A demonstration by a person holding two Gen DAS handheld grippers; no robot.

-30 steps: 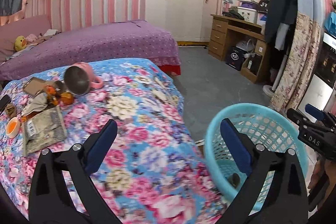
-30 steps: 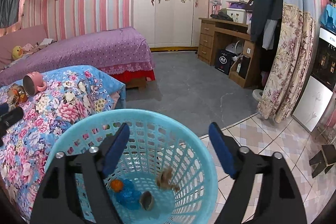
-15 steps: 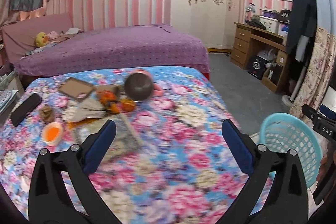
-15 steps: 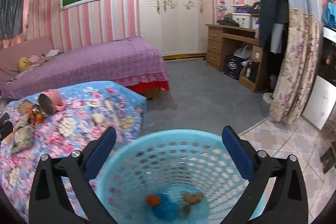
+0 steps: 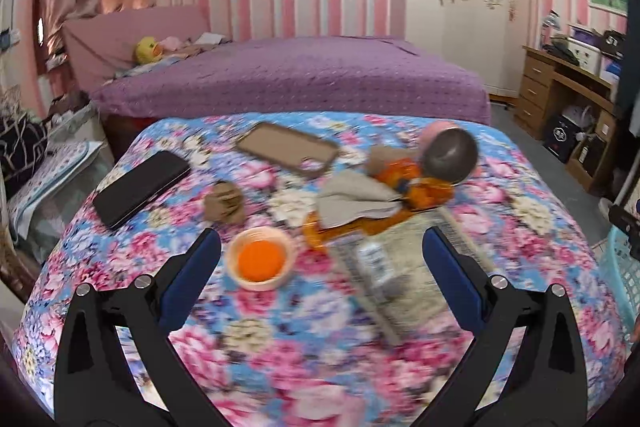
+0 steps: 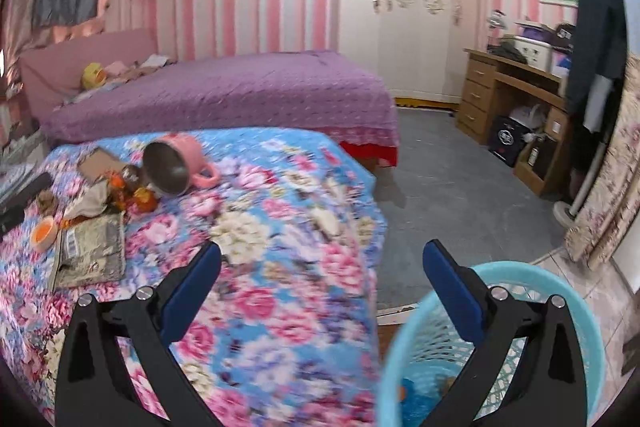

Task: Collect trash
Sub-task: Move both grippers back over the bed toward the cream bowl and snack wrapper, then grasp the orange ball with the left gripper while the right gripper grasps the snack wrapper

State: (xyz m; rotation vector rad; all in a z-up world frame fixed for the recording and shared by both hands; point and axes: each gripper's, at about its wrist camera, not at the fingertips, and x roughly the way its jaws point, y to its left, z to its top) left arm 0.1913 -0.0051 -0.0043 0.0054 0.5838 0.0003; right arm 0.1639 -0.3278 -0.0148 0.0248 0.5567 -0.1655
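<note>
trash (image 5: 376,203) lies ahead of open left gripper (image 5: 320,259).

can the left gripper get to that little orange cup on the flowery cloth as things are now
Probably yes. The left gripper is open and empty, and the orange cup sits upright just ahead, between its fingers' line, with bare floral cloth before it. The grey packet lies beside it, apart.

Near you lies a matt floral cloth table cover (image 5: 328,359). On it sit a glossy black phone (image 5: 140,189), a crumpled silvery foil wrapper (image 5: 400,267) and a pink mug (image 6: 180,163) with a dull metal inside. At your right stands a turquoise plastic lattice basket (image 6: 492,351).
</note>
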